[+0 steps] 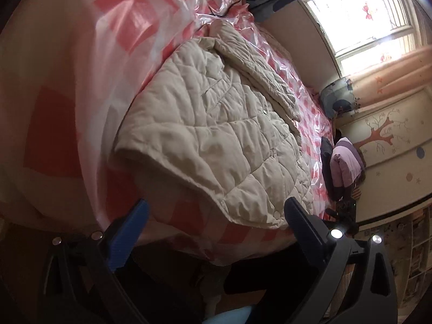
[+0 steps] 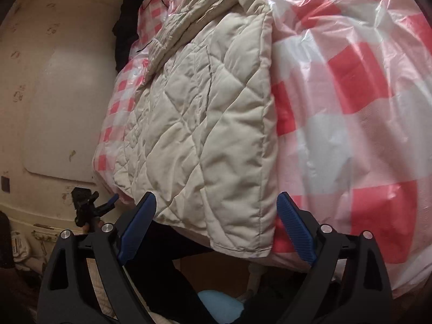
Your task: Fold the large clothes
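A beige quilted coat (image 1: 216, 124) lies folded lengthwise on the bed. Its hem reaches the bed's near edge, and a sleeve (image 1: 256, 67) is laid across its upper part. In the right wrist view the coat (image 2: 210, 124) has a straight folded edge on the right. My left gripper (image 1: 216, 205) is open just short of the hem with nothing between its pads. My right gripper (image 2: 216, 197) is also open in front of the hem, clear of the cloth. The left gripper (image 2: 104, 206) shows small at the left of the right wrist view.
A red-and-white checked plastic sheet (image 2: 351, 94) covers the bed. A purple bundle (image 1: 345, 162) and dark clothes lie at the bed's far side, with a black cable (image 1: 229, 2) near the coat's top. Beyond are a window (image 1: 372, 13), a curtain and a wall. Dark trouser legs stand below the grippers.
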`<state>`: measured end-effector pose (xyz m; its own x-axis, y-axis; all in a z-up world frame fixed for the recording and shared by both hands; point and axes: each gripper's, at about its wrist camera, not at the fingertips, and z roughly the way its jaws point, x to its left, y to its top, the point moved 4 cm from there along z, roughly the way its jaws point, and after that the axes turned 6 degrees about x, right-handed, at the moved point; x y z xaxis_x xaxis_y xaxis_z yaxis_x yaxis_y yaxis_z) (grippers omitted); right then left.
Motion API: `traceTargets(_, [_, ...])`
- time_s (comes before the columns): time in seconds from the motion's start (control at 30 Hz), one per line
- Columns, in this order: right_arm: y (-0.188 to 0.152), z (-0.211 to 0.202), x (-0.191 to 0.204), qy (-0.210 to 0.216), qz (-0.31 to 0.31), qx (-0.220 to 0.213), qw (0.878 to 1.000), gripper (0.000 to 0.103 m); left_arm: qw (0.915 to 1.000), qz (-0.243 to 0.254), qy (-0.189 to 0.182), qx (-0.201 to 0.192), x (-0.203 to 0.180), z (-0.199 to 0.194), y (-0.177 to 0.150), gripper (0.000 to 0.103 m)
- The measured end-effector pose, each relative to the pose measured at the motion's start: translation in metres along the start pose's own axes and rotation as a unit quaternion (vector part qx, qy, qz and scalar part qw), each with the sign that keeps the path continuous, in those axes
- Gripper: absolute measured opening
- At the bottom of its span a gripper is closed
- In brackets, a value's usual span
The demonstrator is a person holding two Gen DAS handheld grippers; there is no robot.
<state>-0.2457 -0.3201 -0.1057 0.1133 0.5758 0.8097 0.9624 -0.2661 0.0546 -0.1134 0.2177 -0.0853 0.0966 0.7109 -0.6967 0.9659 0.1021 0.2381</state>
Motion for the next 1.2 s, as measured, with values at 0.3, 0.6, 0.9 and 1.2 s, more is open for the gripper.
traceTargets(0.3, [-0.006, 0.02, 0.02, -0.059, -0.028, 0.011, 0.998, 0.088, 0.9979, -0.063, -0.002, -0.015, 0.026, 0.011, 0.013, 0.096])
traceTargets(0.6, [-0.011, 0.028, 0.028, -0.074, -0.068, -0.026, 0.995, 0.02, 0.9975, -0.065, 0.005, -0.03, 0.024, 0.015, 0.027, 0.039])
traceTargets(0.9, [0.023, -0.031, 0.074, 0.091, -0.069, -0.154, 0.981, 0.009, 0.9952, -0.064, -0.025, -0.07, -0.012, -0.012, 0.038, 0.006])
traceTargets(1.2, [-0.021, -0.132, 0.124, 0.101, -0.132, -0.186, 0.969, 0.009, 0.9854, 0.065, -0.122, -0.099, -0.13, -0.112, -0.014, 0.0])
